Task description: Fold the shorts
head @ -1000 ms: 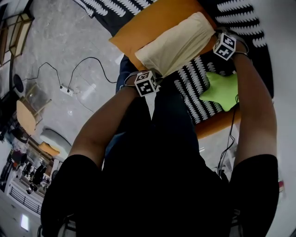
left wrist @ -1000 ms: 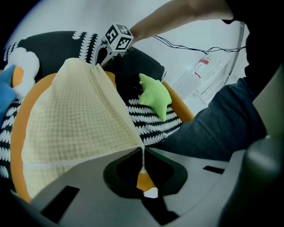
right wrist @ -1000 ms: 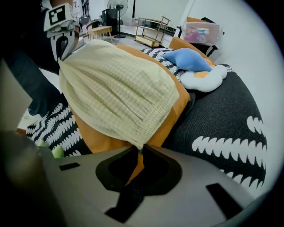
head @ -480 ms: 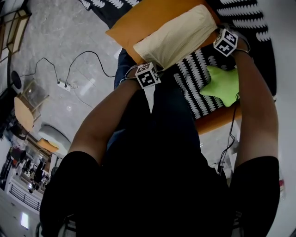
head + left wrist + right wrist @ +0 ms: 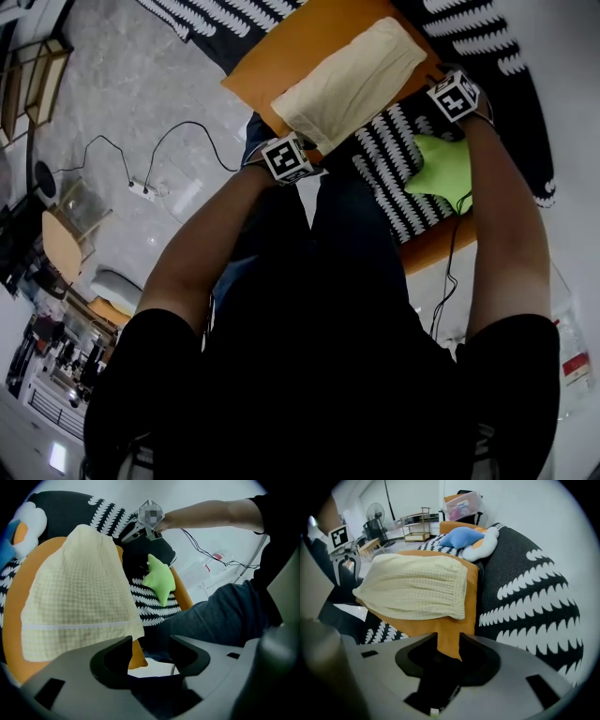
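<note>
The left hand-held gripper (image 5: pixel 151 651) and right hand-held gripper (image 5: pixel 444 644) have just been opening, jaws now apart and empty, while the pale yellow shorts (image 5: pixel 352 80) lie folded on the orange cushion (image 5: pixel 281 52) just ahead of both, so the fold looks set down.

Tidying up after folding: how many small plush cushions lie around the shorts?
3: a green star on the striped cover, and a blue one and a white one side by side beyond the shorts. Others may be hidden.
</note>
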Demonstrator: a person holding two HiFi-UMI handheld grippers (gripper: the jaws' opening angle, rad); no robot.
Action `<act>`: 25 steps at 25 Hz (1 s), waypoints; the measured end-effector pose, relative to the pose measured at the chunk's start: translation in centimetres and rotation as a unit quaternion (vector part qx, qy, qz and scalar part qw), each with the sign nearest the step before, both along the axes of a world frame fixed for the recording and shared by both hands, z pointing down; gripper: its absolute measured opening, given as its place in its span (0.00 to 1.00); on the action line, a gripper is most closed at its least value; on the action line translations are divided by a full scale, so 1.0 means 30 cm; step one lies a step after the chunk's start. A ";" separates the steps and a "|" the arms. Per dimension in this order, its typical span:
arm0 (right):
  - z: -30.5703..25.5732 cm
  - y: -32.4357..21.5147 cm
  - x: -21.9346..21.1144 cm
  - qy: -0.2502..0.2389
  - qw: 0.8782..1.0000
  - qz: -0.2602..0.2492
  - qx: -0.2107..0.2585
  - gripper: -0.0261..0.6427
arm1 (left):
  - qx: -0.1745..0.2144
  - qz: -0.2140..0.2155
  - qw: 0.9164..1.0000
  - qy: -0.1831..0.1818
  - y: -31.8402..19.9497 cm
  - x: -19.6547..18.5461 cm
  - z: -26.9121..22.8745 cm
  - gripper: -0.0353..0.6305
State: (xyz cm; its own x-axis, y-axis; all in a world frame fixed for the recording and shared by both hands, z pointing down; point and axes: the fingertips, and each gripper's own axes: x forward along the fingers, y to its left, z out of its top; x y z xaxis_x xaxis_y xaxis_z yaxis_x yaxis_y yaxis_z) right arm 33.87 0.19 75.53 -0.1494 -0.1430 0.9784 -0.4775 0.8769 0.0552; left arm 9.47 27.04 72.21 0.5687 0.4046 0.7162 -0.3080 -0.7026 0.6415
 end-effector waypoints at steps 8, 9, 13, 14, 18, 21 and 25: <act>-0.204 0.104 -0.049 -0.078 0.989 0.123 0.008 0.28 | 0.013 -0.043 0.999 -0.010 -0.153 -0.102 -0.200 0.45; -0.240 0.115 -0.059 -0.090 0.986 0.139 0.010 0.28 | 0.017 -0.047 0.999 -0.009 -0.180 -0.107 -0.232 0.45; -0.330 0.137 -0.060 -0.142 0.965 0.218 0.029 0.28 | 0.029 -0.061 0.998 -0.003 -0.287 -0.111 -0.327 0.45; -0.347 0.138 -0.055 -0.154 0.958 0.242 0.031 0.28 | 0.032 -0.064 0.997 -0.002 -0.320 -0.111 -0.345 0.45; -0.398 0.147 -0.033 -0.200 0.922 0.331 0.031 0.29 | 0.048 -0.065 0.997 -0.001 -0.466 -0.128 -0.393 0.46; -0.413 0.156 -0.026 -0.222 0.904 0.365 0.026 0.30 | 0.056 -0.085 0.995 0.003 -0.585 -0.140 -0.422 0.47; -0.414 0.156 -0.028 -0.249 0.884 0.396 0.022 0.31 | 0.063 -0.090 0.994 -0.002 -0.713 -0.146 -0.433 0.47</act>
